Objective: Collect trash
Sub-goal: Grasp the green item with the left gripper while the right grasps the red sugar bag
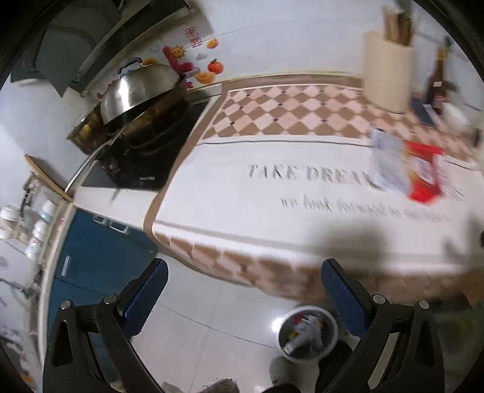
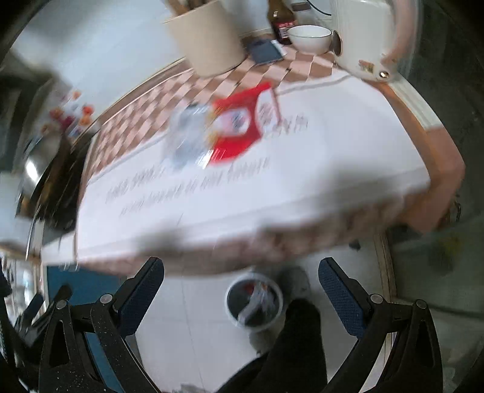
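wrappers on the tabletop, both grippers empty above the bin

left wrist view: left gripper (image 1: 243,290) hangs past the near edge of the tabletop (image 1: 242,211), its blue-padded fingers (image 1: 148,290) spread wide apart with nothing between them. below, on the white tiled floor (image 1: 211,317), a small round trash bin (image 1: 307,332) stands already holding crumpled scraps. the trash to collect lies well away, toward the right of the cloth: a pale printed wrapper (image 1: 388,163) just beside a red packet (image 1: 426,175), both blurred, resting over the grey lettering. farther back sit a cream utensil holder (image 1: 388,72) and a dark bottle (image 1: 435,81); to the left, a steel wok lid (image 1: 142,90) is tilted on a black stove (image 1: 142,157)

right wrist view: right gripper (image 2: 240,287) is likewise open, fingers (image 2: 340,296) wide and holding nothing, hovering off the tabletop's (image 2: 302,175) front edge. the trash bin (image 2: 254,300) shows between them on the floor, beside a dark trouser leg (image 2: 299,341). the red packet (image 2: 242,121) and the pale wrapper (image 2: 187,136) lie side by side mid-cloth, heavily blurred; i cannot tell if they overlap. behind stand the utensil holder (image 2: 208,39), a white bowl (image 2: 308,37), the bottle (image 2: 281,21) and a white appliance (image 2: 363,36)
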`<state>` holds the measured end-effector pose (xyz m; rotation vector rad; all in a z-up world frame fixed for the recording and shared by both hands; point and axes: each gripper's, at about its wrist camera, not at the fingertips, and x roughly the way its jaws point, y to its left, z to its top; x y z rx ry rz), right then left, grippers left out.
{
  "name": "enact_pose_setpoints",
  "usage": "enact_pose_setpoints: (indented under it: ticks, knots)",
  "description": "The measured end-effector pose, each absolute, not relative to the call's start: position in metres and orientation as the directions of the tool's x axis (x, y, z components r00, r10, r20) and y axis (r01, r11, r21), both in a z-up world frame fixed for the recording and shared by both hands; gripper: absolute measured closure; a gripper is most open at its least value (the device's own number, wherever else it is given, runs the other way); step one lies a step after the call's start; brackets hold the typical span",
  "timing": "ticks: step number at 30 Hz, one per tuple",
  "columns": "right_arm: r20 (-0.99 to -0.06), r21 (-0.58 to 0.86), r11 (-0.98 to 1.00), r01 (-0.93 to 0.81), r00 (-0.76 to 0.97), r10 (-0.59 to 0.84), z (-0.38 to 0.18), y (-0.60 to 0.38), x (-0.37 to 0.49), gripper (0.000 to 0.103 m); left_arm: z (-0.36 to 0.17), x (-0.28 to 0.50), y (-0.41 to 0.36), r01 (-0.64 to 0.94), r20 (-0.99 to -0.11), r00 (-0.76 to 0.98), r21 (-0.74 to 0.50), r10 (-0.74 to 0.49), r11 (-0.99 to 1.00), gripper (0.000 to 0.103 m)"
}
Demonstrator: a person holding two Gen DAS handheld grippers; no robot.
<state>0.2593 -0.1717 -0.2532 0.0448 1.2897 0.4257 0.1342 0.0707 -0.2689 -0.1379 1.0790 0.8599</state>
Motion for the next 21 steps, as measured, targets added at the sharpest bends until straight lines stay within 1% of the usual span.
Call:
enact_pose_setpoints:
  ticks: [4,7,10,11,13,14,15,16,17,19,21]
  knots:
    - [-0.940,0.220,0.933,-0.285,0.193,0.280,-0.300,-0.144,0.361,0.000,-0.301,0.193,0.099,-0.707,-0.842,0.095,0.318,0.530,0.632,0.000]
    - [-0.950,0.207,0.928,-0.311,0.161,0.266,-0.340,-0.118,0.428,0.000,-0.326,0.229,0.112,-0.694,-0.846,0.027,0.368,0.532,0.619,0.000]
    - [-0.953,0.183,0.928,-0.323,0.173,0.248,-0.360,-0.098,0.468,0.000,-0.343,0.253,0.119,-0.684,-0.854,-0.023,0.393,0.520,0.615,0.000]
    - [-0.946,0.161,0.926,-0.342,0.213,0.243,-0.358,-0.090,0.476,0.001,-0.346,0.259,0.120,-0.684,-0.857,-0.032,0.394,0.515,0.614,0.000]
    - [-0.941,0.175,0.914,-0.367,0.210,0.265,-0.363,-0.078,0.487,0.004,-0.348,0.267,0.122,-0.683,-0.859,-0.045,0.399,0.510,0.612,0.000]
    - [-0.941,0.153,0.910,-0.384,0.224,0.253,-0.364,-0.072,0.489,0.017,-0.348,0.270,0.123,-0.683,-0.859,-0.051,0.403,0.510,0.610,0.000]
    - [-0.938,0.111,0.901,-0.420,0.256,0.235,-0.364,-0.064,0.490,0.050,-0.350,0.275,0.124,-0.681,-0.859,-0.056,0.406,0.510,0.609,0.000]
    - [-0.931,0.090,0.888,-0.450,0.279,0.236,-0.363,-0.058,0.490,0.077,-0.351,0.278,0.125,-0.681,-0.860,-0.063,0.408,0.507,0.608,0.000]
    - [-0.932,0.090,0.884,-0.459,0.274,0.238,-0.365,-0.056,0.492,0.099,-0.351,0.281,0.125,-0.682,-0.863,-0.067,0.405,0.500,0.609,0.000]
    - [-0.919,0.133,0.879,-0.458,0.274,0.282,-0.363,-0.062,0.496,0.101,-0.350,0.290,0.128,-0.686,-0.871,-0.068,0.395,0.486,0.611,0.000]
    - [-0.900,0.148,0.887,-0.437,0.313,0.304,-0.351,-0.081,0.499,0.102,-0.345,0.301,0.128,-0.692,-0.882,-0.050,0.369,0.468,0.621,0.000]
